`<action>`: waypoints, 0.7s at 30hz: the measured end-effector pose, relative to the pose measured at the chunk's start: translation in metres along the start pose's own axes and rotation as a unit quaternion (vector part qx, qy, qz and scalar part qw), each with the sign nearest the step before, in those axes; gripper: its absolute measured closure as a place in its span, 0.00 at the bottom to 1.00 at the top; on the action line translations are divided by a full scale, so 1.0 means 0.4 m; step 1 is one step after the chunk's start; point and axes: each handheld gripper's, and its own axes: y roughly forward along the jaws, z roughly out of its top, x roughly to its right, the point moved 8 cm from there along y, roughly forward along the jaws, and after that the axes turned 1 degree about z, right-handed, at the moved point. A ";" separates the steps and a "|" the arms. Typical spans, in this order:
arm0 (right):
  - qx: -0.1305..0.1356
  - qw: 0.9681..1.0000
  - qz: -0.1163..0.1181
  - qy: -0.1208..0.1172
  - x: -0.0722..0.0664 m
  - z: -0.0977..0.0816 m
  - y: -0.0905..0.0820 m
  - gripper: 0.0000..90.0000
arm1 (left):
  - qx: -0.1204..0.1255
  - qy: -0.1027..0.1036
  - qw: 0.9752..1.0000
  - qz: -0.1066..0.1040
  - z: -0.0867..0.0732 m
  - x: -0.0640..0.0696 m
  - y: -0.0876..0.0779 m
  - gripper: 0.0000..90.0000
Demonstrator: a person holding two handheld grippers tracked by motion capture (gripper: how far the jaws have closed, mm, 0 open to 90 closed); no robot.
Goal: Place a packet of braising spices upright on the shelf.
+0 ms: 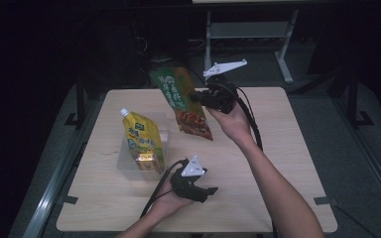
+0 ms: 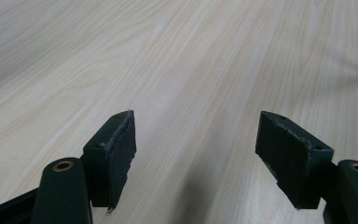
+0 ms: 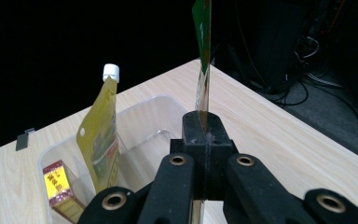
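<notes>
My right gripper [image 1: 197,96] is shut on the edge of a flat green and red snack pouch [image 1: 184,101], holding it in the air above the far middle of the table. In the right gripper view the pouch [image 3: 202,51] stands edge-on, pinched between the closed pads [image 3: 204,133]. A yellow spouted pouch [image 1: 143,140] with a white cap stands upright in a clear plastic bin [image 1: 163,139] at the table's left; it appears too in the right gripper view [image 3: 100,135]. My left gripper [image 1: 209,192] rests near the front edge, open with nothing between its pads [image 2: 114,156].
The light wood table [image 1: 278,148] has bare room on its right half and front. Black clips sit at the front corners [image 1: 324,200]. Beyond the far edge are a metal stand [image 1: 283,54] and cables on a dark floor.
</notes>
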 end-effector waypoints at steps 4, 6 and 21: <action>-0.001 1.000 0.006 -0.009 -0.015 0.026 0.035 1.00 | 0.003 0.000 1.000 0.002 0.001 -0.002 -0.001 0.31; 0.000 1.000 0.009 -0.013 -0.021 0.036 0.049 1.00 | 0.004 0.000 1.000 0.002 0.001 -0.003 -0.002 0.31; -0.001 0.999 0.035 -0.013 -0.057 0.075 0.192 1.00 | 0.008 0.004 1.000 0.004 -0.001 -0.003 -0.008 0.31</action>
